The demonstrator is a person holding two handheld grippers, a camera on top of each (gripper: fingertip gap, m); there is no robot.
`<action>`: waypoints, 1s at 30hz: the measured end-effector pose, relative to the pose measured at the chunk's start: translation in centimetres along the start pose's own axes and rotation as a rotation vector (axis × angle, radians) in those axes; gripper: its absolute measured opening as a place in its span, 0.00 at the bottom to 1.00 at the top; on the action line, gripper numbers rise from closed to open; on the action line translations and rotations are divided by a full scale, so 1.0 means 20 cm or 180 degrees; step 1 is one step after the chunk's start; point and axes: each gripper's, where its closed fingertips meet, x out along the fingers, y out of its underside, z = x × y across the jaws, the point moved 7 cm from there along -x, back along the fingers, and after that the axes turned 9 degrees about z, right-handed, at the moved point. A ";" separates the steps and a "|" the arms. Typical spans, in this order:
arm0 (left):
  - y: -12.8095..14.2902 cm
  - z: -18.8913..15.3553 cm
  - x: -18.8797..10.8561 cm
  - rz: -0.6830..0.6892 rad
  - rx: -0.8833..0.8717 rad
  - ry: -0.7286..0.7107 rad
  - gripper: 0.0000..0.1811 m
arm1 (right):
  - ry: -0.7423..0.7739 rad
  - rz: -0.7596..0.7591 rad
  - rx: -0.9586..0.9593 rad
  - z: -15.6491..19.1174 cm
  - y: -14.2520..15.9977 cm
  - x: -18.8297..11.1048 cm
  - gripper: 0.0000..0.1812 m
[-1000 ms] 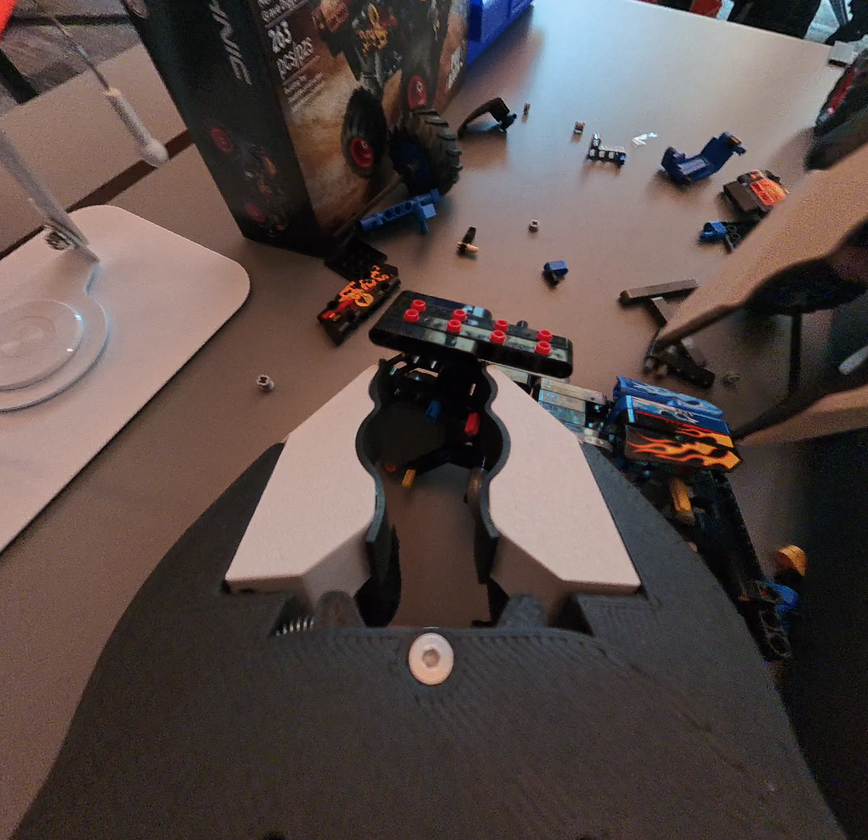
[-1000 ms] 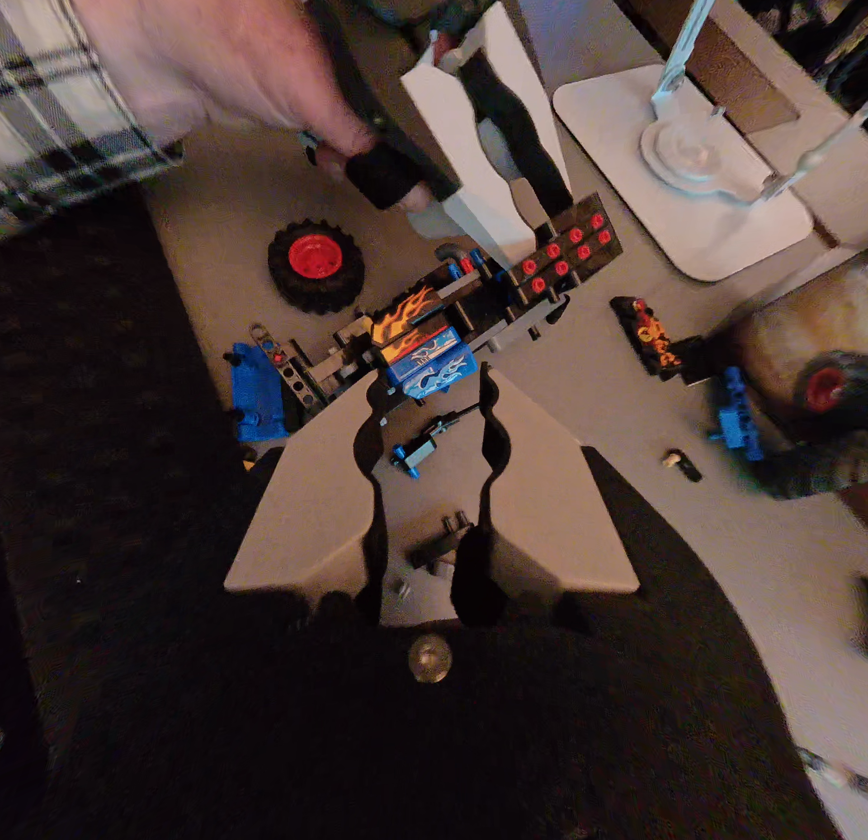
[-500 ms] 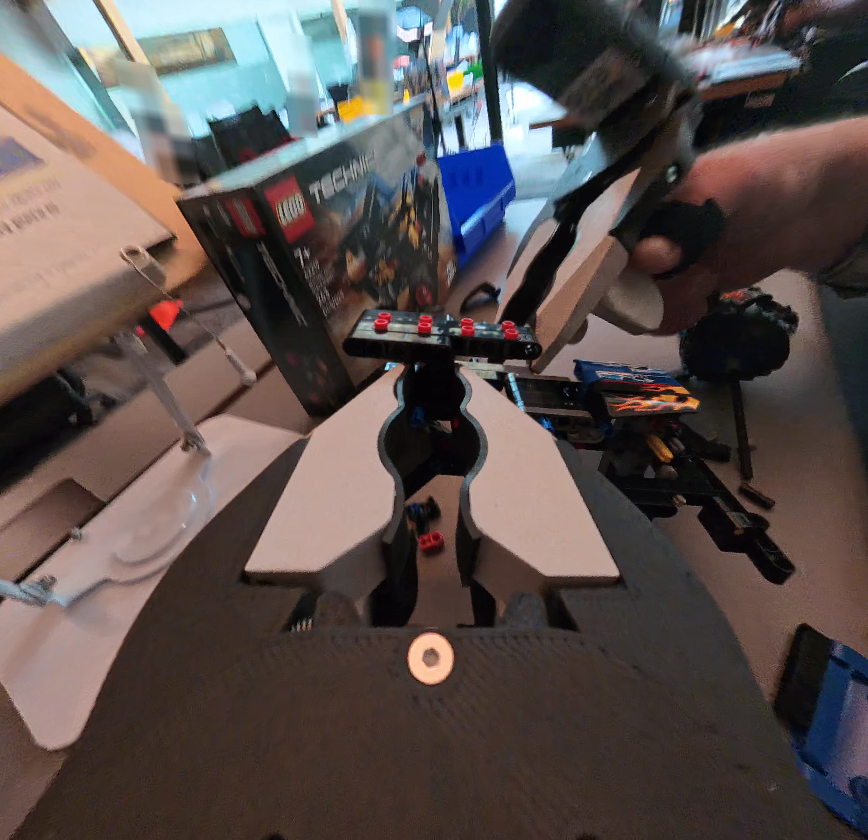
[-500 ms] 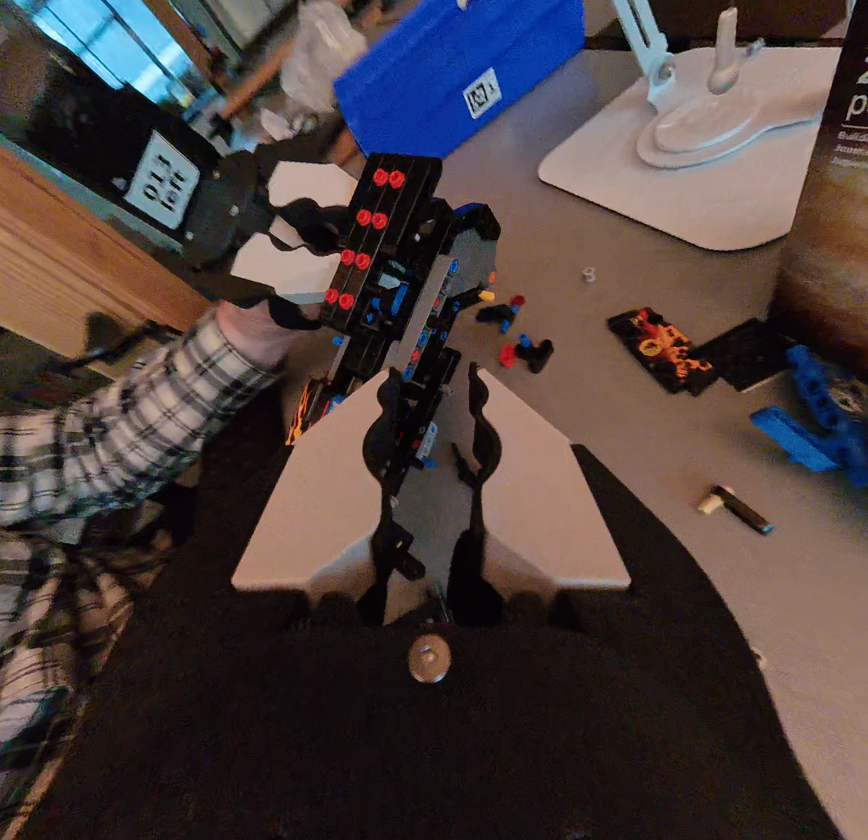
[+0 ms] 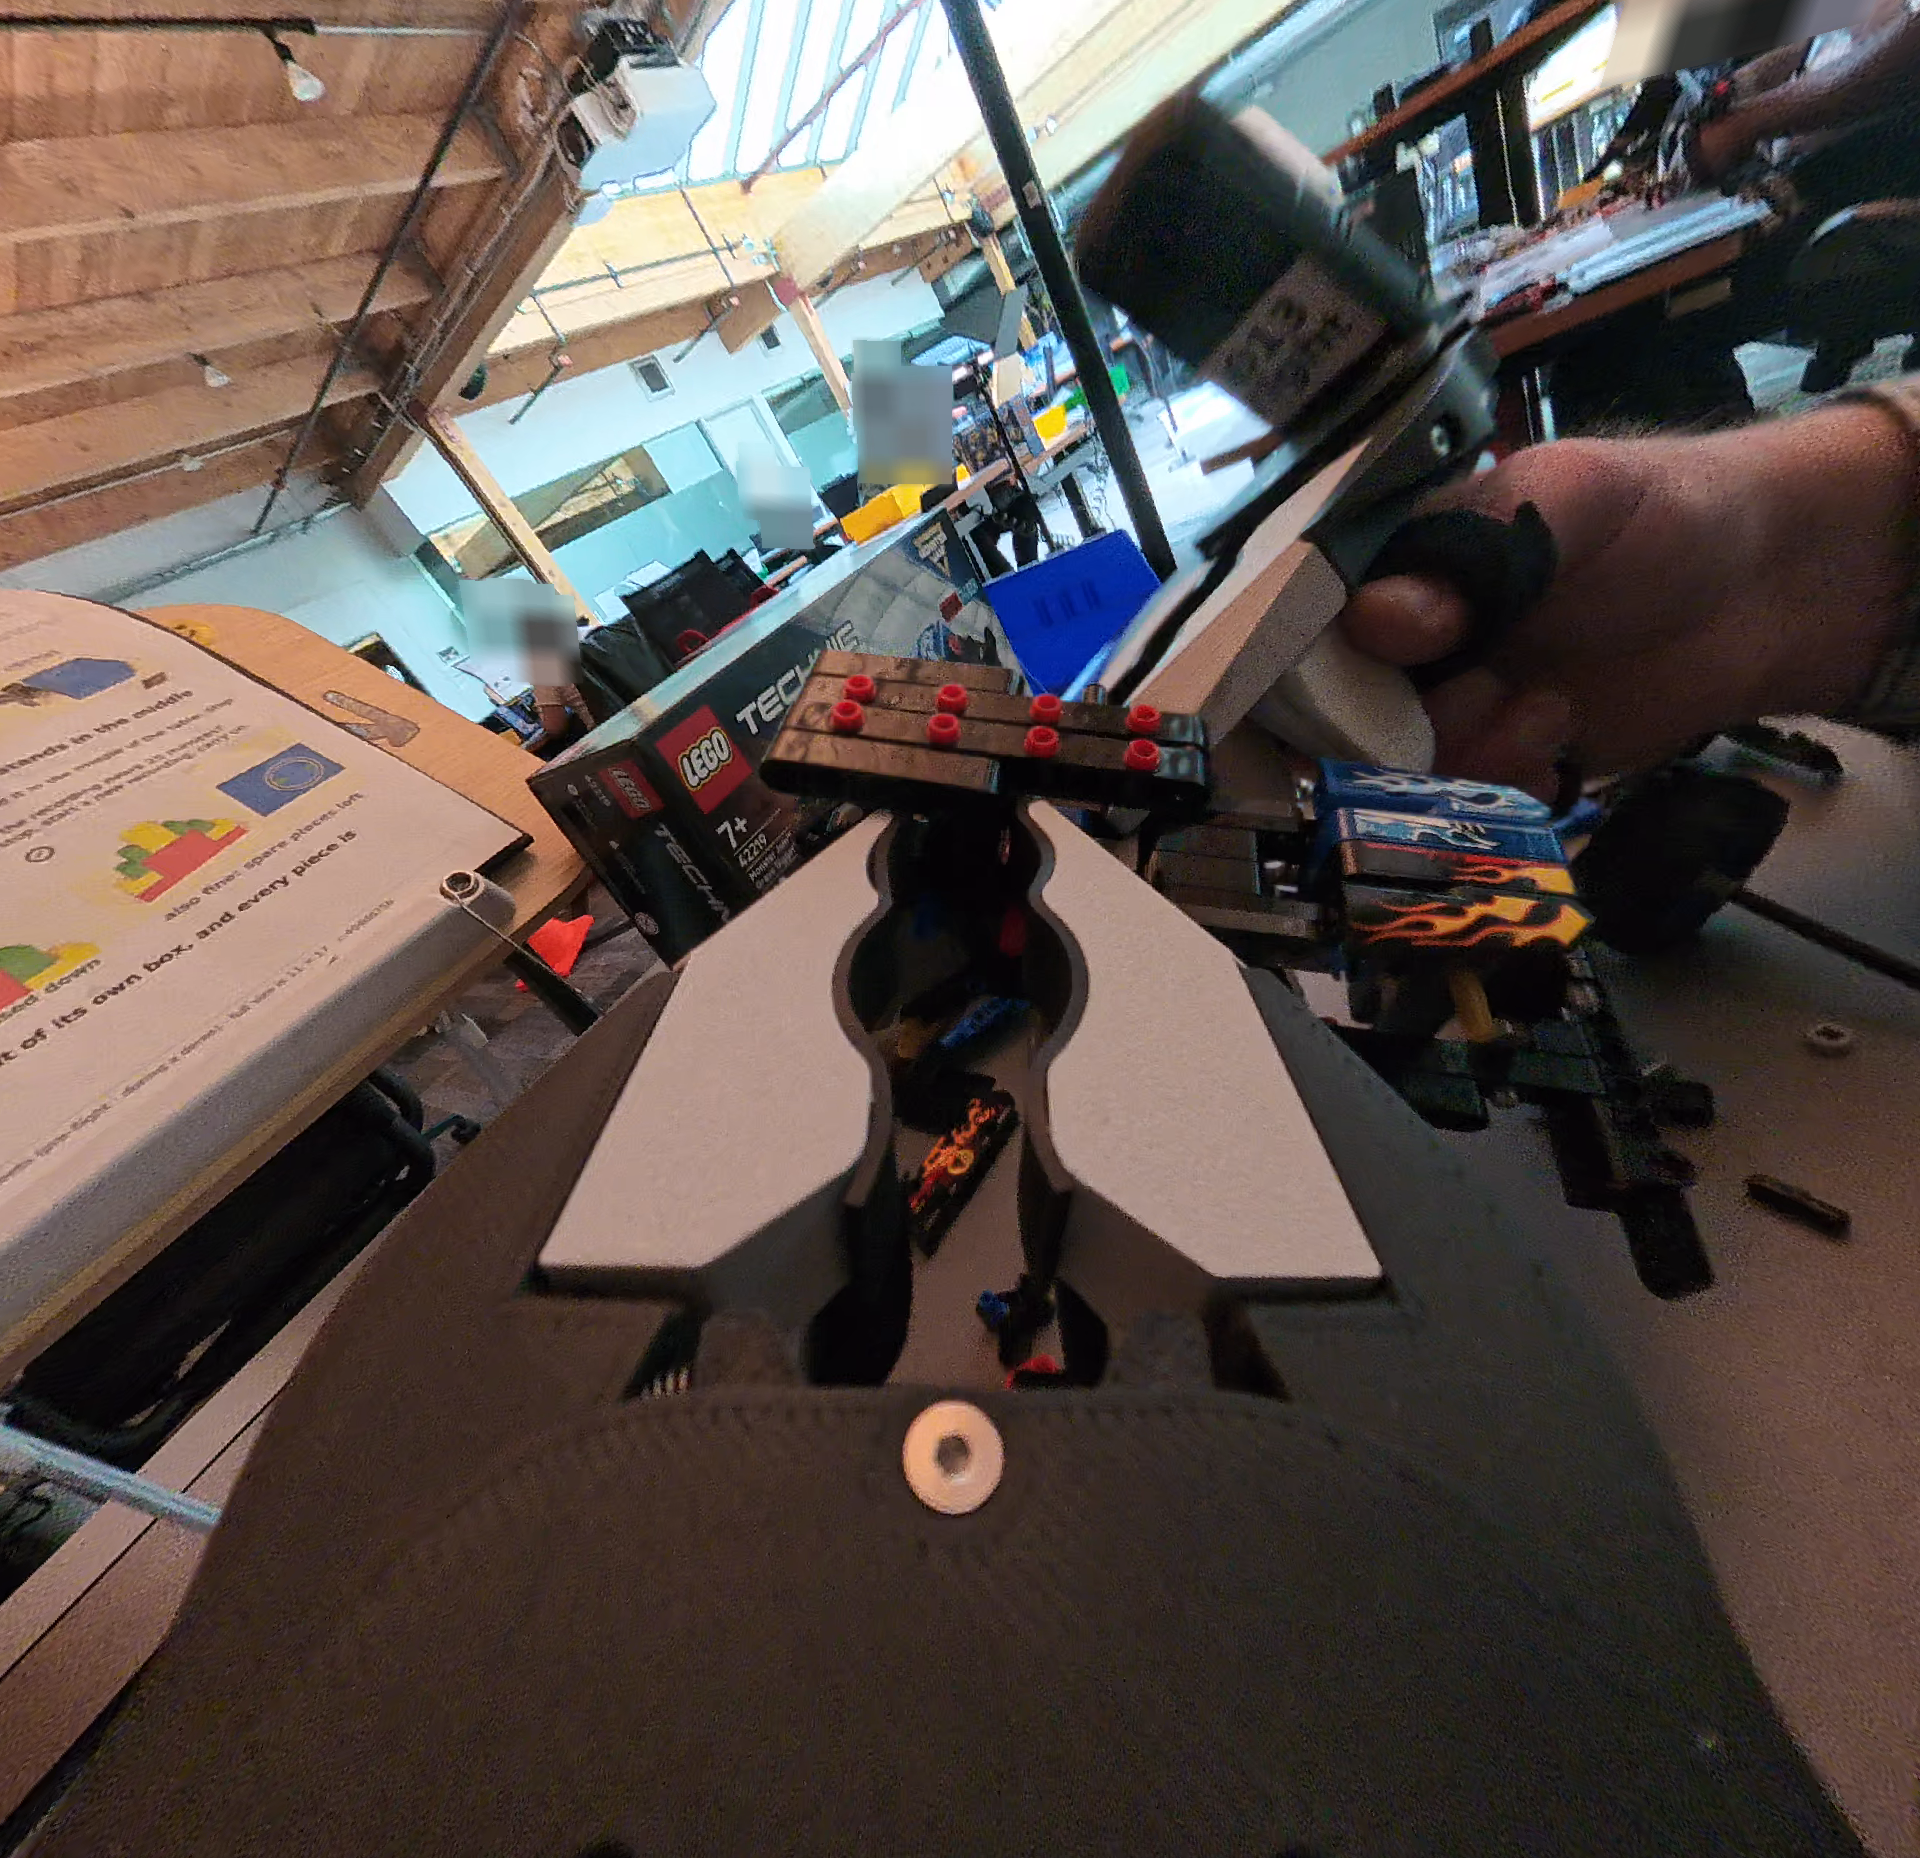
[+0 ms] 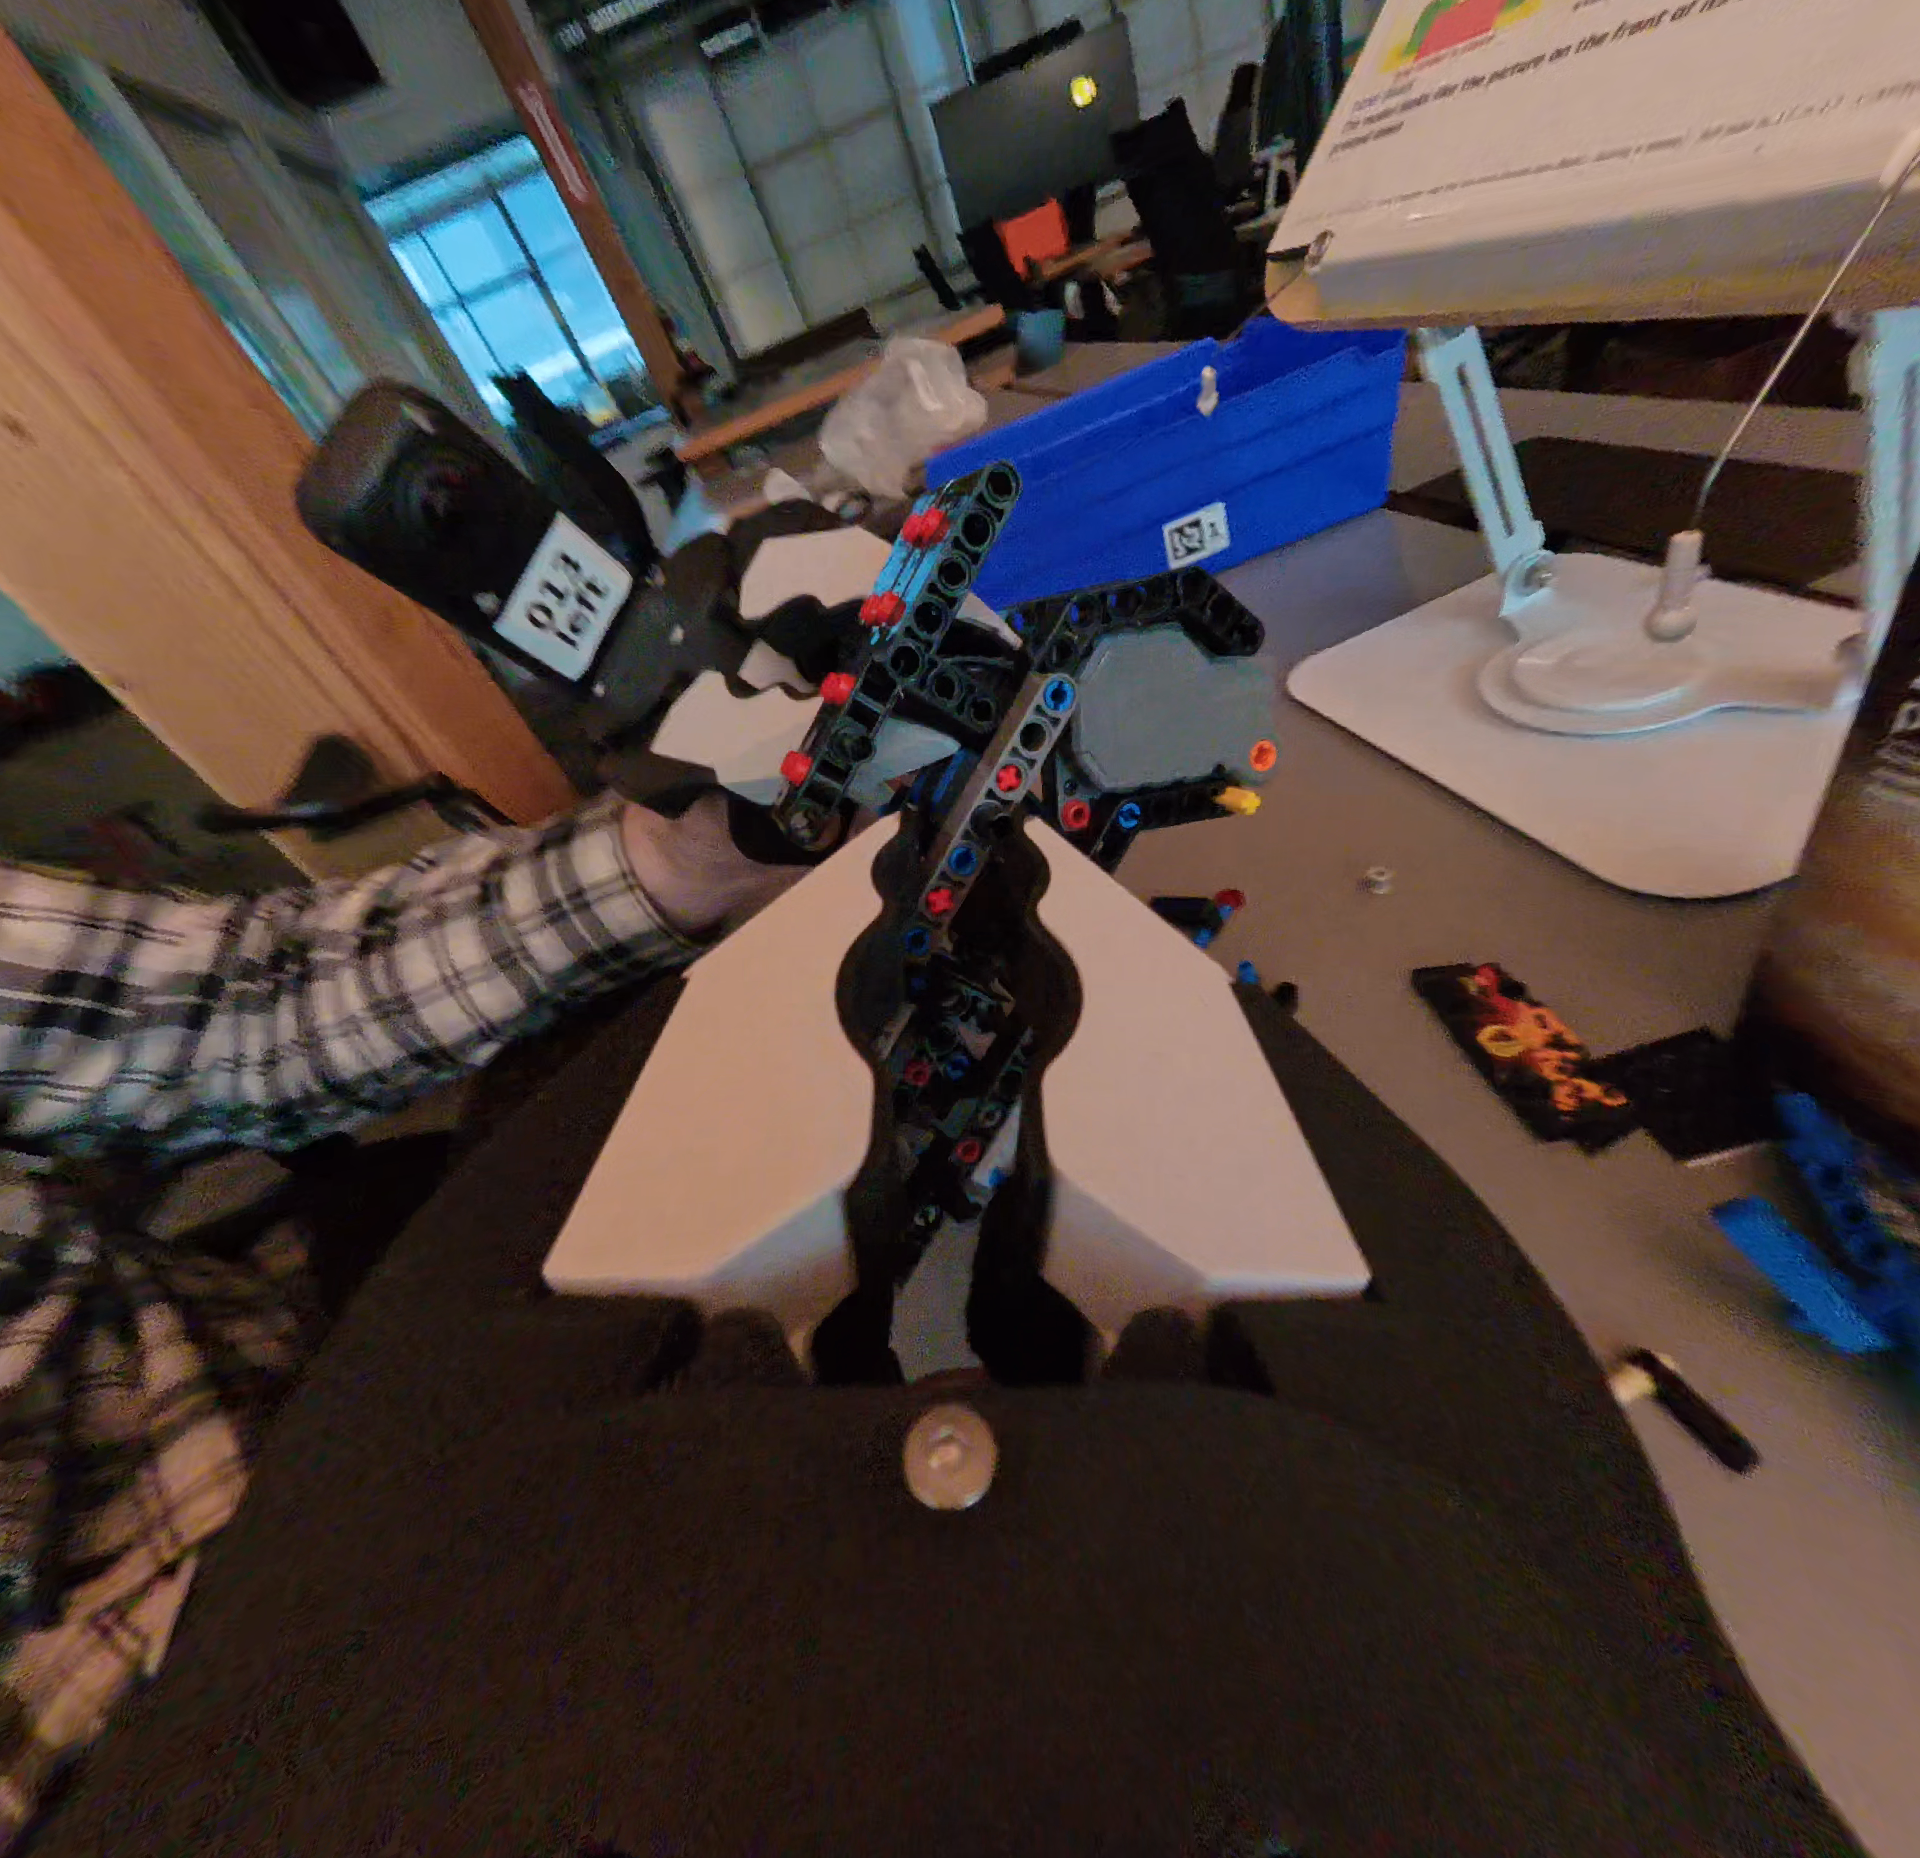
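Both hands up: my left gripper [image 5: 956, 852] and right gripper [image 6: 961, 852] clench the brick truck chassis [image 6: 977, 769] at twelve o'clock; twisting apart could pop pins onto the table [image 6: 1455, 873].

**Bright skylight, dim counter, soft edges**

In the left wrist view, daylight pours from the skylight [image 5: 831, 94] far above the claw [image 5: 956, 852], washing that patch out, while the counter [image 5: 1818, 1393] right of the claw stays dim. The hand [image 5: 1662, 603] up and to the right is motion-blurred. The right wrist view is darker and grainy; the window [image 6: 499, 291] up and left of its claw [image 6: 961, 852] glows blue. Straight lines bow at both frames' edges.
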 end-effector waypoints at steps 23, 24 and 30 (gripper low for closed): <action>0.10 0.07 -0.07 0.0727 -0.1747 0.1118 0.36 | 0.0871 0.0434 -0.0652 -0.01 0.03 -0.05 0.03; 0.09 0.04 -0.03 0.0799 -0.1809 0.1147 0.38 | 0.1059 0.0550 -0.0843 0.01 0.03 -0.02 0.03; 0.17 0.03 0.06 0.1023 -0.2159 0.0825 0.28 | 0.1687 0.0757 -0.1290 0.00 0.05 0.05 0.03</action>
